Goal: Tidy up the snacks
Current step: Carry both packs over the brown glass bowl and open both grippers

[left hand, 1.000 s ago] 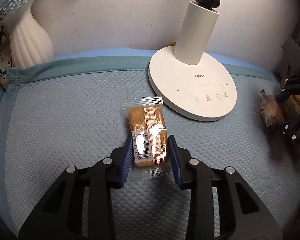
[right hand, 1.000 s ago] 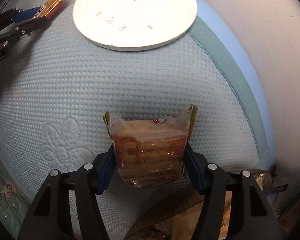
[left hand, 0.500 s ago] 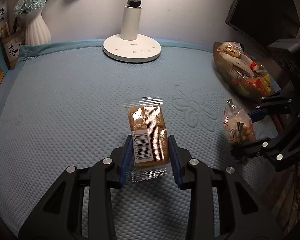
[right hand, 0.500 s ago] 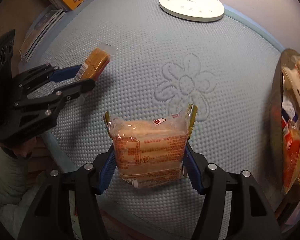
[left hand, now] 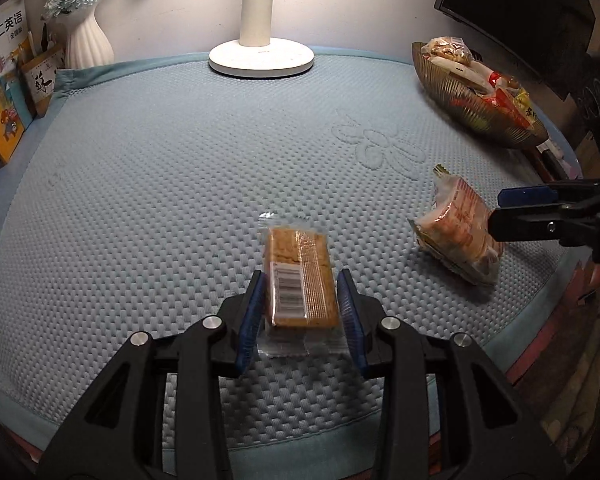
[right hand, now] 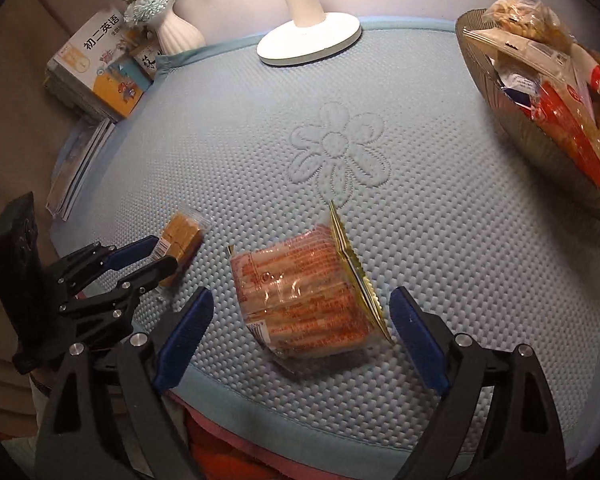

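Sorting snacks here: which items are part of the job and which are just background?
Job: brown biscuit pack between the left gripper jaws; orange-printed snack pack lying between the open right gripper jaws; snack bowl.

Background: lamp, vase, books.

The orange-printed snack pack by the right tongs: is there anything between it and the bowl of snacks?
Nothing visible. The orange-printed snack pack lies on the blue mat between the open right tongs. From there to the snack bowl at the far right the mat is bare; the lamp base stands off to the far side.
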A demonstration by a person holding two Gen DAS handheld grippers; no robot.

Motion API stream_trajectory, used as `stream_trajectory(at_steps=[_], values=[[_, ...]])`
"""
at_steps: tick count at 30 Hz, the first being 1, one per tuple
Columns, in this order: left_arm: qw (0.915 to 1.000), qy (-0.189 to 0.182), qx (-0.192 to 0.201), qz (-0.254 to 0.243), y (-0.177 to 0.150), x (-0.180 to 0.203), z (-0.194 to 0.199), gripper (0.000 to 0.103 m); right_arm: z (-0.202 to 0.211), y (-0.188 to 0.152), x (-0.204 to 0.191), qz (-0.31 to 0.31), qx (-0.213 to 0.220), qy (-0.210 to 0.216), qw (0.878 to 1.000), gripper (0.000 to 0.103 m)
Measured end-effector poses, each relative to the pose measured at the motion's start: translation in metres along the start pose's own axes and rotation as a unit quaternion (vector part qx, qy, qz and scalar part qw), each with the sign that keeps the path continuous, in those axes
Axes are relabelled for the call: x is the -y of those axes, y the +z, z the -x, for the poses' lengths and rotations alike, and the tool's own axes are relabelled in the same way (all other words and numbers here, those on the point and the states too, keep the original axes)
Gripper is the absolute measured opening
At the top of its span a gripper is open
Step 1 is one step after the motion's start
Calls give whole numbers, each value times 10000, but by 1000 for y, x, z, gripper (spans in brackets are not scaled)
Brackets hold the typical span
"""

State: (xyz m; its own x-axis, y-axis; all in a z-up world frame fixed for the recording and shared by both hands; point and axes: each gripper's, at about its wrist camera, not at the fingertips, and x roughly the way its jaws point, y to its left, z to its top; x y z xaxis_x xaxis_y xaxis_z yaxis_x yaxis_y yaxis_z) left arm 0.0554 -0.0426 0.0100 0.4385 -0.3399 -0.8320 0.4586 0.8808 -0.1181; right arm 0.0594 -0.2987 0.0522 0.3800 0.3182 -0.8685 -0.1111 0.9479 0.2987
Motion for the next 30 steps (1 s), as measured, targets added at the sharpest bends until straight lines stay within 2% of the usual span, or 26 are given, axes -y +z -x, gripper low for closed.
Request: stream_trajectory(at_steps=[3,5,7,11,13,16,18,21,28,30], values=[[9998,86,117,138,-7,-3,2,44,2,-16,-15,167,248,1,9996,93],[9996,79,166,218,-11,-5,2,45,-11,-17,-30,332,419,-129,9985,98],[9993,36,197,320,-14,-6,-1,45,-20,-19,-42,475,517,-201,9973,98],[9984,25,335,450,-18,-5,-4,47,-54,-9,-55,674,485,-531,9951,98],[9981,20,380,477,-19,-5,-5,48,-59,-12,-53,724,457,-460,9953,98],[9979,31,419,496,-19,-4,-6,47,-60,-15,-54,744,552,-298,9953,98],[9979,115,425,474,-19,-2,-7,46,-60,-17,-55,765,632,-340,9945,98],[9979,314,439,356,-18,4,-8,35,-62,-17,-55,796,634,-387,9941,98],[9972,283,511,456,-19,2,-8,34,-67,-21,-64,1022,654,-567,9910,98],[9972,227,546,463,-19,3,-7,34,-68,-24,-67,1135,669,-714,9887,93]])
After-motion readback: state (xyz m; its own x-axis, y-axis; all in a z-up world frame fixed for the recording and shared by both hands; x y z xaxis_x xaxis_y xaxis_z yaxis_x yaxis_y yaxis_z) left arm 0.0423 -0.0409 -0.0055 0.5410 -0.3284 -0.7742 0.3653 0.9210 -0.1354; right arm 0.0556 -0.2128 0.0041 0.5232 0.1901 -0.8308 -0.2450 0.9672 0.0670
